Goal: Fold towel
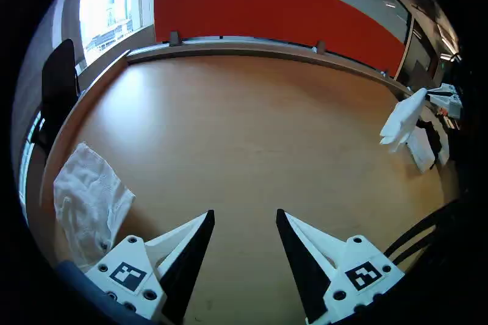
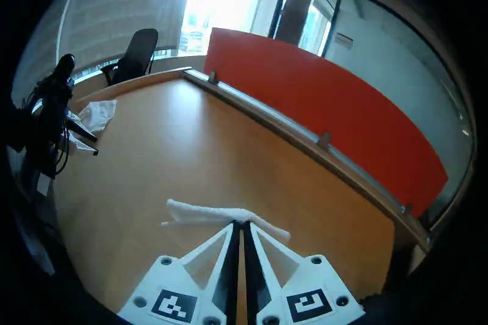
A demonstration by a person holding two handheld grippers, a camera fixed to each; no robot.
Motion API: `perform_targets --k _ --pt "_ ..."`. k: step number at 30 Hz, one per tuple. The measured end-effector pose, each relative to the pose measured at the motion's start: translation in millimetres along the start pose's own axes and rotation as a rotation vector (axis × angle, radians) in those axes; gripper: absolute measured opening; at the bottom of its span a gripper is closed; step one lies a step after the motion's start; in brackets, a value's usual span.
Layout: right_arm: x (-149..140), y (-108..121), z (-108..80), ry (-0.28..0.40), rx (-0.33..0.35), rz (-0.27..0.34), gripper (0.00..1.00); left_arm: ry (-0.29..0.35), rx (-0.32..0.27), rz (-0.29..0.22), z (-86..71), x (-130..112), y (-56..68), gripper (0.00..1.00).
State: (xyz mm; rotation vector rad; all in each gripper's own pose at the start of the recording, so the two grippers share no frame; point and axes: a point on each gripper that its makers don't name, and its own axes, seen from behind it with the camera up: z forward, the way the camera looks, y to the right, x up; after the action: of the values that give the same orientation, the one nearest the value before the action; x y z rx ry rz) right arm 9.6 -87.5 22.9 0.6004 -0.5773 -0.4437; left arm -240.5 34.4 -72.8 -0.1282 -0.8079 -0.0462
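The right gripper [image 2: 241, 223] pinches a limp white towel [image 2: 201, 211] (softly creased); left gripper [image 1: 244, 211] gapes wide.

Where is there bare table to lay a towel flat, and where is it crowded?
Bare: the table between the open left hand-held gripper and the red divider. Crowded: the left edge with a crumpled towel, and the right side, where the right hand-held gripper pinches a second towel.

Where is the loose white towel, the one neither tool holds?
In the left gripper view, the crumpled white cloth towel lies low on the left, at the near-left edge of the wooden table, just beside the left tool.
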Motion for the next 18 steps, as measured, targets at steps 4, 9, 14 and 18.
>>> perform_targets --k 4,9,14,18 --pt "-5.8 20.1 -4.5 -0.009 -0.025 0.014 0.04 -0.001 0.001 0.002 0.4 0.9 0.0 0.74" --pt "-13.3 43.6 -9.2 -0.021 -0.055 0.031 0.04 -0.004 0.003 0.006 1.3 1.4 -0.2 0.74" --pt "-21.9 64.7 -12.9 -0.037 -0.080 0.041 0.04 -0.005 0.003 0.009 1.4 2.2 -0.3 0.74" --pt "-29.3 82.2 -16.1 -0.052 -0.100 0.045 0.04 -0.008 0.004 0.010 2.5 2.4 -0.1 0.74"
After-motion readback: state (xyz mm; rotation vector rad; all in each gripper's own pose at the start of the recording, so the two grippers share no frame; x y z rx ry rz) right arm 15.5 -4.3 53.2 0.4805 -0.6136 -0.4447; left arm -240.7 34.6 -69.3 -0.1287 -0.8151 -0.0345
